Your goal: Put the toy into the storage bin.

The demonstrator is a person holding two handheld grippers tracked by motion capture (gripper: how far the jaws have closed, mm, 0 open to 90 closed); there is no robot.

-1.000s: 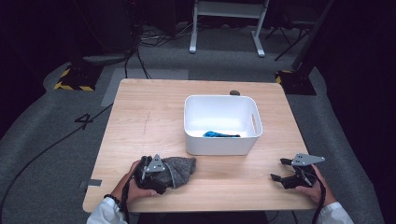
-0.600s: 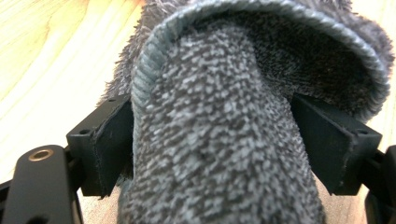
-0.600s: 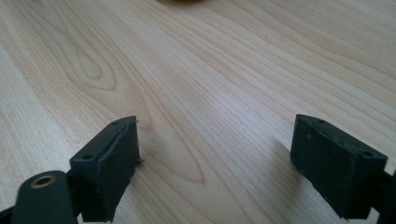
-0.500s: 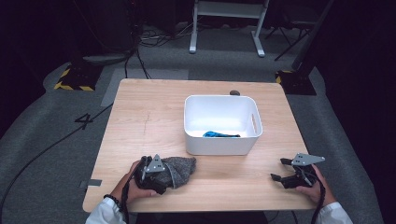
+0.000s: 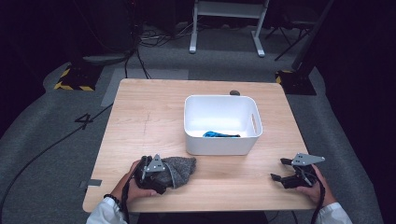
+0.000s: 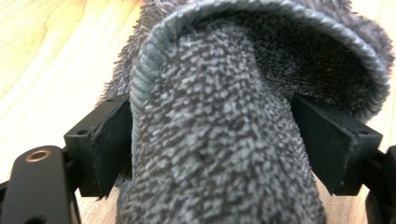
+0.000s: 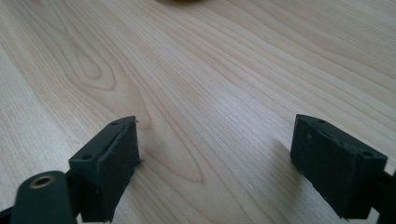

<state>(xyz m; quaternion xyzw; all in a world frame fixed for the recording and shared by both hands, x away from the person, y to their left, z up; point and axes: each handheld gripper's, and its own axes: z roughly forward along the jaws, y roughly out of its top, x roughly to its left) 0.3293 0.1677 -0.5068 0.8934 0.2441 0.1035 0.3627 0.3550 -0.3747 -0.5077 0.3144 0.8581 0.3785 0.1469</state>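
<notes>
Grey knitted fabric, a fuzzy sock [image 5: 180, 169], was held at the near left of the wooden table [image 5: 140, 121] by the left gripper [image 5: 152, 173], whose jaws were pressed against it on both sides, the cuff [image 6: 261, 28] folded over between them. The right gripper [image 5: 286, 176] was rested low at the near right, jaws spread wide over bare wood. A blue item [image 5: 219, 135] was seen inside the white bin [image 5: 222, 144] at mid-table.
</notes>
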